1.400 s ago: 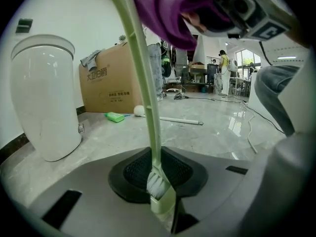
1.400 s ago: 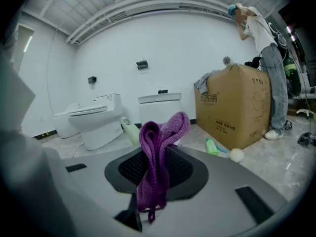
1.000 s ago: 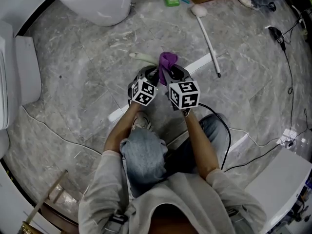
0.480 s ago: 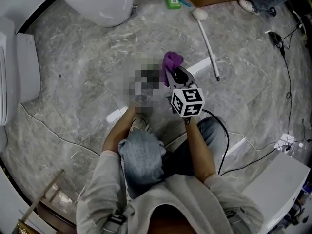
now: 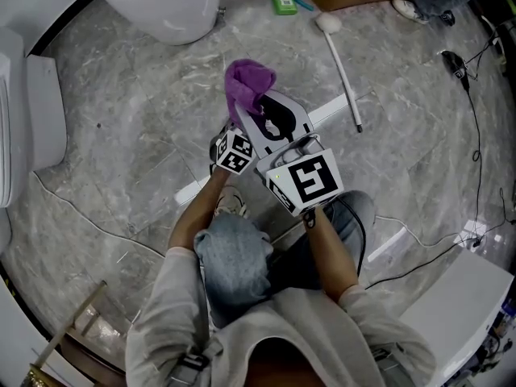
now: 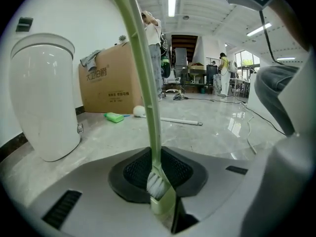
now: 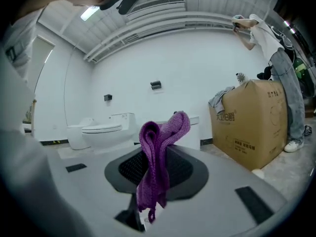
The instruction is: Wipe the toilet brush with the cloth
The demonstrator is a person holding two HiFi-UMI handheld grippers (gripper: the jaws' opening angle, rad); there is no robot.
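We have the left gripper clenched on the toilet brush. Its jaws pinch the pale green stem right at the white bristles, and the long handle runs up out of the top of the left gripper view. The right gripper is clamped on the purple cloth by a narrow fold, so most of the cloth stands bunched and loose above the jaws. In the head view the cloth sits out beyond both marker cubes, and the right gripper view shows no brush, so we judge the two to be apart and the wiping contact not yet made. We see three risks. The brush is held at one end only, so a sideways push from the cloth far along the handle could lever it round or out of the jaws. The cloth, caught by so little, could be dragged free once it rubs on the stem. And from above the right gripper covers most of the left one, so lining them up may be awkward. As for writing, the cardboard box carries dark printed characters, but the wide-angle views leave them too small for us to read with confidence. The green bottle shows no legible label, and the cubes bear only square marker patterns.
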